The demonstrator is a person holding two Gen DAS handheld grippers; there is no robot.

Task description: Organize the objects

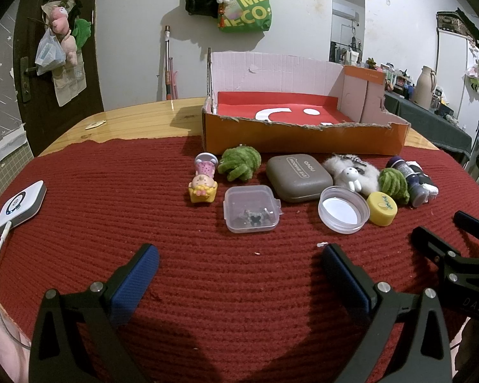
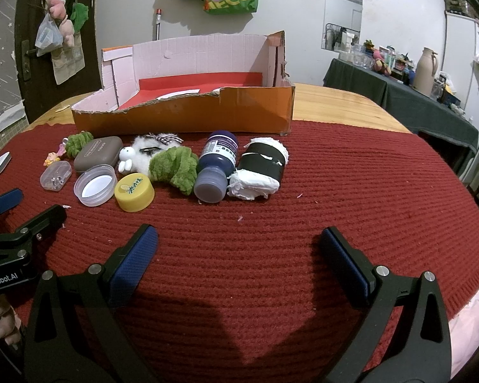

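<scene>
Left wrist: both tongs (image 1: 239,274) (image 2: 238,258) gape empty over ribbed red knit mat (image 1: 111,191).

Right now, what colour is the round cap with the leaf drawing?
Yellow cap, clearest in the right wrist view.

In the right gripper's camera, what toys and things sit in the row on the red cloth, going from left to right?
Little doll → clear square box → clear round lid → yellow cap → green fuzzy ball → dark bottle → white roll with black band.

Bare red mat (image 2: 239,255) before both tools; cardboard box (image 2: 188,115) blocks behind.
</scene>
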